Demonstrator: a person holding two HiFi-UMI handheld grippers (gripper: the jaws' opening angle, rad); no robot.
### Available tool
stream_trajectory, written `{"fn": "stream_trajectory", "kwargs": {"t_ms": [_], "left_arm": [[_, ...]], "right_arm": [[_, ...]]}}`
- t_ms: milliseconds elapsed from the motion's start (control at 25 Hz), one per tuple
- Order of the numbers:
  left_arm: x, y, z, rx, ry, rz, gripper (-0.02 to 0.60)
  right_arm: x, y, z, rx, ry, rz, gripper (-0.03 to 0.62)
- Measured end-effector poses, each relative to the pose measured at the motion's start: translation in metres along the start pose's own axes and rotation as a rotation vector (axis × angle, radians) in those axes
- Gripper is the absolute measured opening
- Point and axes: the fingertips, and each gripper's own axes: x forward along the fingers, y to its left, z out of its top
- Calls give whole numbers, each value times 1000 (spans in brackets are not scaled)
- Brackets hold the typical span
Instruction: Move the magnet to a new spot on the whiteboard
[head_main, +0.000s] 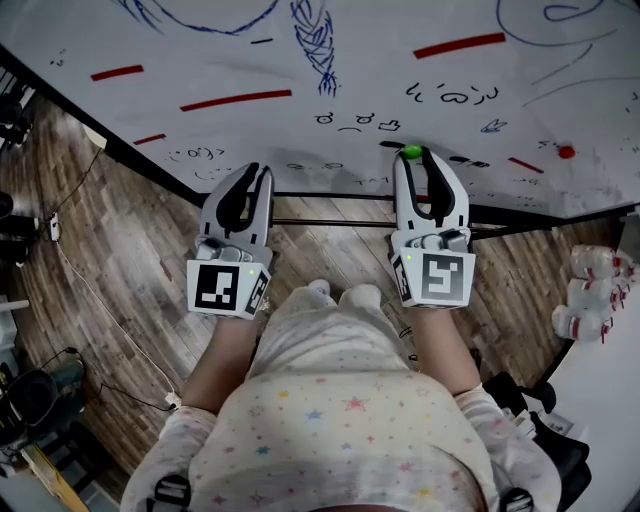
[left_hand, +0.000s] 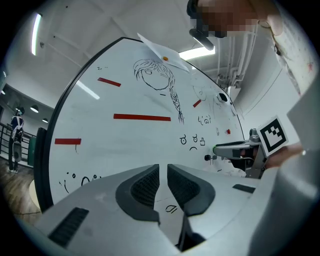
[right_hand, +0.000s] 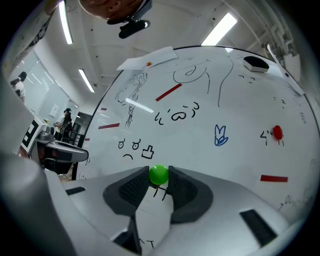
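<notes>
no readable text, whiteboard (head_main: 380, 70) scribbles only

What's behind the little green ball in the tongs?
The whiteboard, with small black pen marks just below the green ball. The spot right behind it is hidden by the ball itself.

Bright, even indoor light from ceiling strip lamps (right_hand: 220, 27) high above the right tool (right_hand: 159, 174); their streaks glare on the whiteboard (right_hand: 200, 145) ahead of it. Both gripper views bow strongly, with black vignetted corners. Head view: sharp, with soft shadows at the tool tips.
</notes>
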Motion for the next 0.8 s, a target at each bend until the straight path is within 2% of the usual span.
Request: {"fn": "stream_trajectory", "kwargs": {"t_ms": [400,800], "left_arm": [[-1,5,-4,-4,5,3,54],[-2,7,-7,-8,9,6,54]], "right_arm": [[9,11,-7,10,15,5,120],[15,19,-15,-35,27,-8,121]]}}
